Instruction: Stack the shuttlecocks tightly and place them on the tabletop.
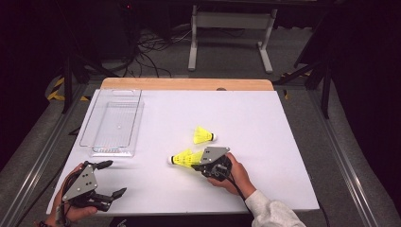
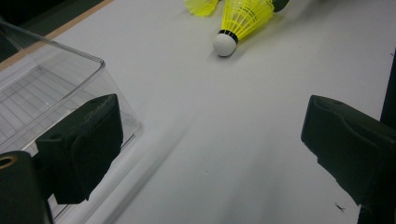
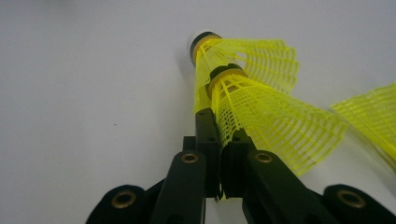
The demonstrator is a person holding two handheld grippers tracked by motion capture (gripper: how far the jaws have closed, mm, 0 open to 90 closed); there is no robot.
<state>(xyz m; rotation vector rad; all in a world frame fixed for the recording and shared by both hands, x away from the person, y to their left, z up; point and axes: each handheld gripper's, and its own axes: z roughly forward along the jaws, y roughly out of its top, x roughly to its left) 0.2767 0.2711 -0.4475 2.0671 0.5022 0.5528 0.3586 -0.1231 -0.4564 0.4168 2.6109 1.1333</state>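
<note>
The right gripper (image 3: 219, 140) pinches the light, flimsy yellow mesh-skirted shuttlecock (image 3: 243, 98) by its skirt edge; left gripper (image 1: 111, 178) stands wide.

3 yellow shuttlecocks: 2 nested (image 1: 182, 158), 1 loose (image 1: 204, 136) just past them. 1 clear bin (image 1: 113, 124).

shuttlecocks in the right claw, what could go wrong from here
1. The right claw pinches only the thin mesh skirt of the nested shuttlecocks, so the mesh could slip out or get crushed.
2. The front shuttlecock is merely pushed onto the second one, so it may drop off when lifted.
3. The loose shuttlecock lies close by and could get knocked across the table.
</note>
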